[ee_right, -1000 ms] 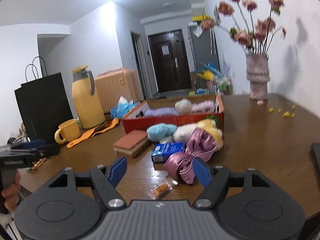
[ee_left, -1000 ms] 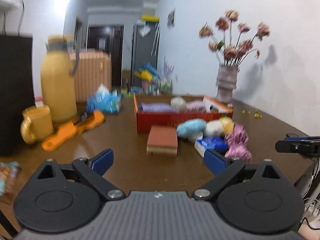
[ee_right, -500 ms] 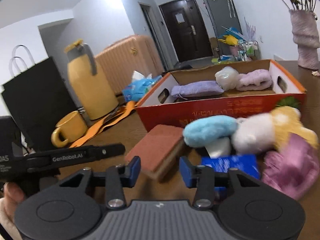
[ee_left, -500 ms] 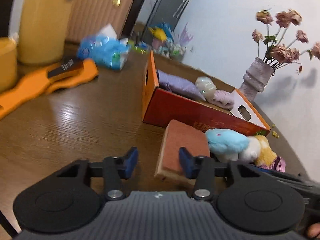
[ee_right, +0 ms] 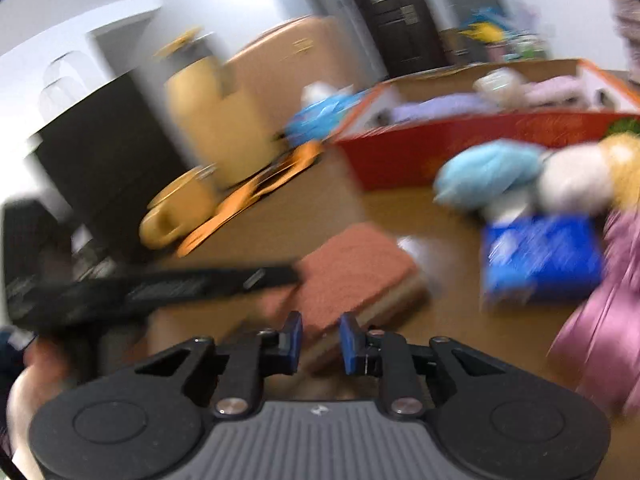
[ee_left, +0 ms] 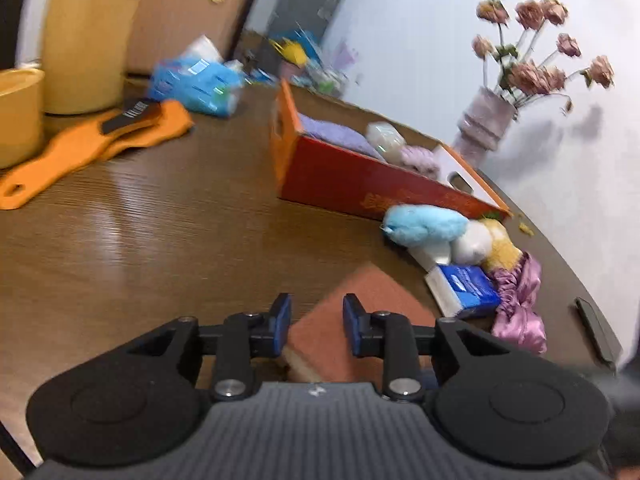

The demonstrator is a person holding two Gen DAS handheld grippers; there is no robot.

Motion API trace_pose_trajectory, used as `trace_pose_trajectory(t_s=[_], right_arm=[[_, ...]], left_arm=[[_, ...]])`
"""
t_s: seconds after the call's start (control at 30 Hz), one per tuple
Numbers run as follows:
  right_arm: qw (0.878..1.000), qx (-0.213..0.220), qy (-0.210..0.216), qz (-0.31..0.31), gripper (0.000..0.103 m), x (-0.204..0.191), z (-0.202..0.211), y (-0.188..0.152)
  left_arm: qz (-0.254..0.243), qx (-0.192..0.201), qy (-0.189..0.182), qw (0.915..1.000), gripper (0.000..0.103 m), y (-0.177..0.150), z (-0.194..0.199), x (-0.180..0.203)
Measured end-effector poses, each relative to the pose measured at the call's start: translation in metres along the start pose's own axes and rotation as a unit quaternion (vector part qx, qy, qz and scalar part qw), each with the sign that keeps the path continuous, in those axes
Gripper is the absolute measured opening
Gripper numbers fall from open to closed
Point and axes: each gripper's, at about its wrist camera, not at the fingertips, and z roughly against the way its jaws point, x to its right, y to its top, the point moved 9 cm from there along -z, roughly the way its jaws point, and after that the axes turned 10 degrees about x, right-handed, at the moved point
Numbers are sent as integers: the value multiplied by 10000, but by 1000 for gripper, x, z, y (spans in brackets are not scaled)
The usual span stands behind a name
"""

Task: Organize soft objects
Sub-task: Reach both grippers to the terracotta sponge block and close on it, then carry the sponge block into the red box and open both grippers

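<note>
Brown wood-grain table (ee_left: 168, 224) fills both wrist views, and on it, right at the tips of both tools, lies the rust-topped sponge block (ee_left: 360, 320), a flat rectangular pad with a paler layer under its rough top. From the left gripper (ee_left: 315, 322) the block sits directly ahead and slightly below, one corner reaching into the gap between the blue fingers (ee_left: 280, 322), which stand apart with a moderate gap; whether they touch the block I cannot tell. Its long axis runs away from these fingers and a little to their right, toward the pile of soft things. From the right gripper (ee_right: 319, 340) the same block (ee_right: 352, 268) also lies just ahead, its near edge between the fingers (ee_right: 294, 340), which are likewise parted and clamped on nothing visible; here the long axis slants up to the right. The left tool's dark body crosses the block's left end in the right wrist view, so both are about equally near, closing on it from adjoining sides. Beyond the block, further ahead and right of the fingers, sit a blue plush (ee_left: 424, 226), a blue packet (ee_left: 466, 286) and a pink satin scrunchie (ee_left: 520, 308). Behind them stands the red box (ee_left: 360, 184), already holding soft pieces, probably the destination.
</note>
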Motion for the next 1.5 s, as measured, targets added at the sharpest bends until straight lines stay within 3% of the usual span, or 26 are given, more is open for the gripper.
trace_pose_trajectory(t_s=[0.07, 0.13, 0.23, 0.3, 0.4, 0.5, 0.67, 0.83, 0.97, 1.1, 1.2, 1.27, 1.4, 1.5], right_arm=[[9990, -125, 421, 51, 20, -24, 11, -15], [9984, 81, 402, 377, 20, -37, 26, -15], [9959, 654, -112, 620, 23, -24, 47, 0], [9965, 692, -310, 353, 23, -4, 45, 6], [9976, 612, -329, -49, 23, 18, 27, 11], [9974, 585, -288, -298, 23, 29, 12, 14], [9984, 267, -94, -494, 36, 21, 18, -2], [9967, 425, -97, -689, 36, 25, 48, -8], [9963, 414, -213, -728, 36, 34, 44, -8], [9949, 272, -85, -964, 31, 37, 32, -15], [9936, 449, -112, -1028, 29, 42, 34, -6], [9936, 765, -158, -817, 29, 42, 39, 18], [9908, 1304, -295, -189, 29, 42, 40, 98], [9883, 1437, -485, -162, 29, 60, 19, 160]], left_arm=[[267, 331, 489, 9979, 54, 5, 11, -14], [384, 545, 738, 9950, 56, 10, 24, -23], [684, 415, 415, 9959, 60, 5, 43, -27], [953, 165, 187, 9951, 61, -6, 47, -22], [922, -46, -53, 9957, 59, -22, 45, -6], [939, -208, -105, 9953, 39, -33, 39, 3], [854, -196, -275, 9958, 40, -40, 51, 12], [940, -249, -432, 9943, 40, -41, 50, 11], [965, -338, -476, 9936, 40, -40, 46, 12], [969, -353, -435, 9937, 29, -40, 44, 13], [745, -75, -565, 9956, 28, -17, 39, 27], [468, 249, -662, 9964, 28, 16, 28, 42], [174, 552, -824, 9949, 28, 86, -16, 64], [122, 465, -762, 9959, 28, 129, -65, 70]])
